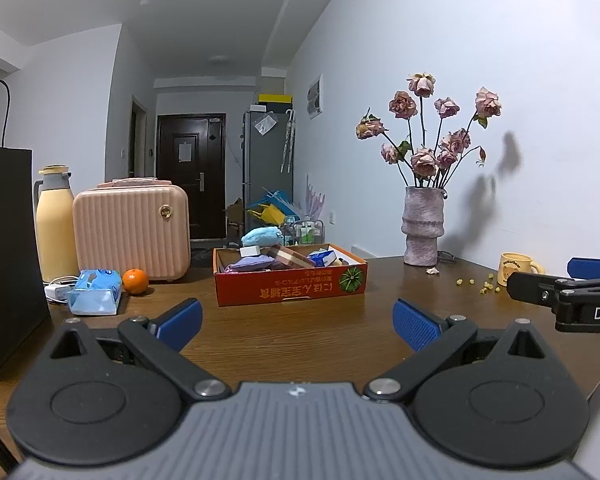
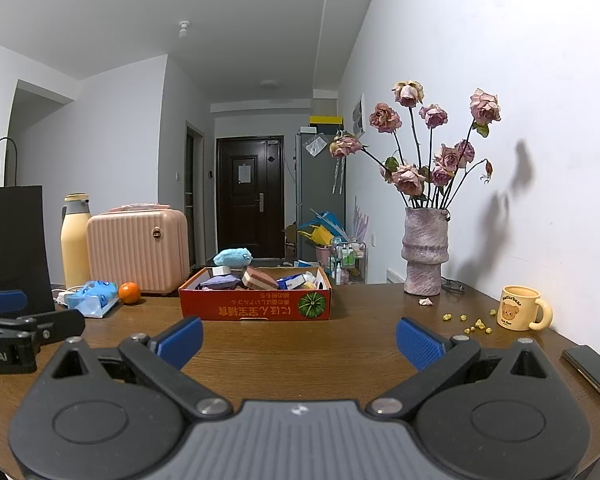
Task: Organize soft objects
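A red cardboard box point(image 1: 292, 286) point(image 2: 256, 306) stands mid-table, holding a blue plush toy point(image 1: 261, 236) point(image 2: 233, 257), a purple soft pad point(image 1: 249, 265) point(image 2: 219, 282), a striped sponge point(image 1: 289, 258) point(image 2: 259, 278) and a small blue pack point(image 1: 322, 257). A blue tissue pack point(image 1: 94, 292) point(image 2: 91, 299) lies on the table to the box's left. My left gripper point(image 1: 298, 320) hovers open and empty over the wood, short of the box. My right gripper point(image 2: 299, 340) is open and empty too, beside it; its tip shows in the left wrist view at the right edge point(image 1: 556, 284).
A black paper bag point(image 1: 8, 240), yellow flask point(image 1: 56, 224), pink case point(image 1: 132, 232), orange point(image 1: 135, 281) and white charger point(image 1: 58, 290) stand at the left. A vase of dried roses point(image 2: 425, 252), bear mug point(image 2: 518, 308), yellow crumbs point(image 2: 476, 324) and a phone point(image 2: 592, 370) sit right.
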`<state>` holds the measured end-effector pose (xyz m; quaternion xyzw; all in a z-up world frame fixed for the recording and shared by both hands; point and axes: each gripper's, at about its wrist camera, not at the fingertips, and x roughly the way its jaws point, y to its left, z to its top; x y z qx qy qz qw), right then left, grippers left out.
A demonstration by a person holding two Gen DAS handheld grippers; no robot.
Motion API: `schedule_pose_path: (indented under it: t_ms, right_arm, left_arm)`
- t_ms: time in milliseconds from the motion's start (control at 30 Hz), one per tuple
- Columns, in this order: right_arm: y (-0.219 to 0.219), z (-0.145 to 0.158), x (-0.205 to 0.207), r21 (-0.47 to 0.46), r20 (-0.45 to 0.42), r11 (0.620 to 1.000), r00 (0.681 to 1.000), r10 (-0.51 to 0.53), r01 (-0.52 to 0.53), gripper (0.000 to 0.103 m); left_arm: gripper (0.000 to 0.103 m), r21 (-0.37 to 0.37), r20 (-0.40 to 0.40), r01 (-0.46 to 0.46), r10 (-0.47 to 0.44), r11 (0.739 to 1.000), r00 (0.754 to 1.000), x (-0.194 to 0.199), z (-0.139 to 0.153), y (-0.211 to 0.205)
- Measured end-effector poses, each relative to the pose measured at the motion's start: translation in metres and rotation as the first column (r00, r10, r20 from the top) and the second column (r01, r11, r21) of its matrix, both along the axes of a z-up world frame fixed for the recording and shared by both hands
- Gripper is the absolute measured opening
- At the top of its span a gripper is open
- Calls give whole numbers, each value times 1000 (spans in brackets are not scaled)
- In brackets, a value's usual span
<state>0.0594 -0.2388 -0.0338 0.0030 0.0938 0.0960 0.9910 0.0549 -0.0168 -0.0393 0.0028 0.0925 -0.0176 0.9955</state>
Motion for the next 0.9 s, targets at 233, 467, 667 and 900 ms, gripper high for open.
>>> schedule_pose_path:
  t_ms: [233,467,667,900]
  right_arm:
    - [0,0,0,0,0,1000,1000,0,0,103]
    - [0,0,0,0,0,1000,1000,0,0,103]
    - [0,0,0,-1,-2,1000,1000,-1,1,103]
    - [1,0,3,-7,-9,1000,1000,1,-1,103]
  left_arm:
    - [103,3,2,-1,1,1000,1000,0,0,-1]
    - [103,6,1,0,0,1000,1000,0,0,-2]
    - [103,-2,-9,3,-3,1000,1000,1,0,0]
    - [103,-14,-21,20,-20,1000,1000,4,-4,3]
